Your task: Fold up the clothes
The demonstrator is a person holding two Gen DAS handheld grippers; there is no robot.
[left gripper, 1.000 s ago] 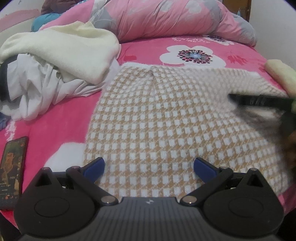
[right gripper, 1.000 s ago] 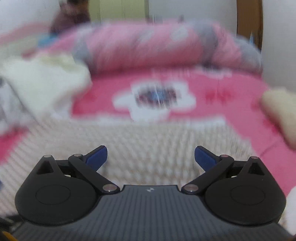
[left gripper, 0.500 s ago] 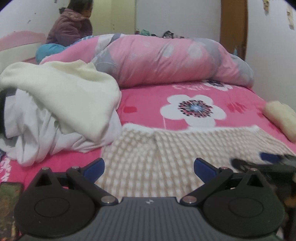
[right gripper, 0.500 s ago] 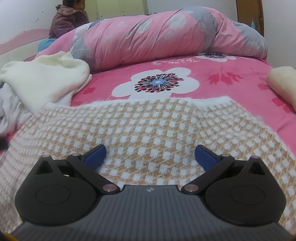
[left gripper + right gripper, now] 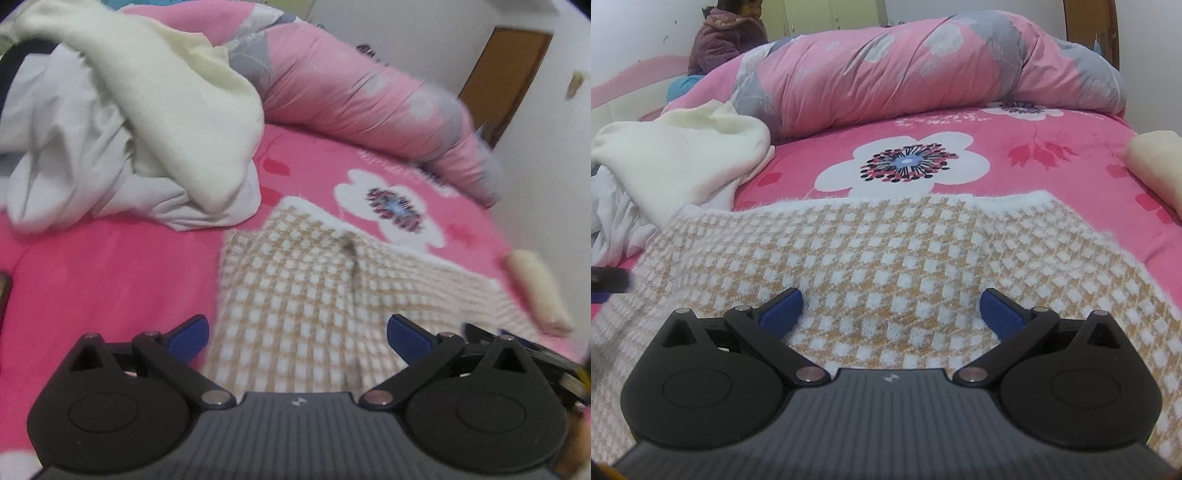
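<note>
Your left claw [image 5: 297, 334] is spread wide over the near left edge of the checked knit garment [image 5: 303, 295], gripping nothing. Your right claw [image 5: 891, 308] is likewise spread and empty above the same garment, which lies flat on the pink bed [image 5: 1052, 129], beside a heap of white clothes [image 5: 129, 140].

Left wrist view — low over the pink flowered bedspread [image 5: 110, 266], tilted, facing across the bed toward the rolled pink-and-grey quilt [image 5: 354, 107]. Right wrist view — level, close above the tan-and-white checked knit garment [image 5: 905, 251], facing the same quilt [image 5: 905, 70]. Both share the garment [image 5: 295, 295], quilt and cream fleece pile [image 5: 177, 110].
</note>
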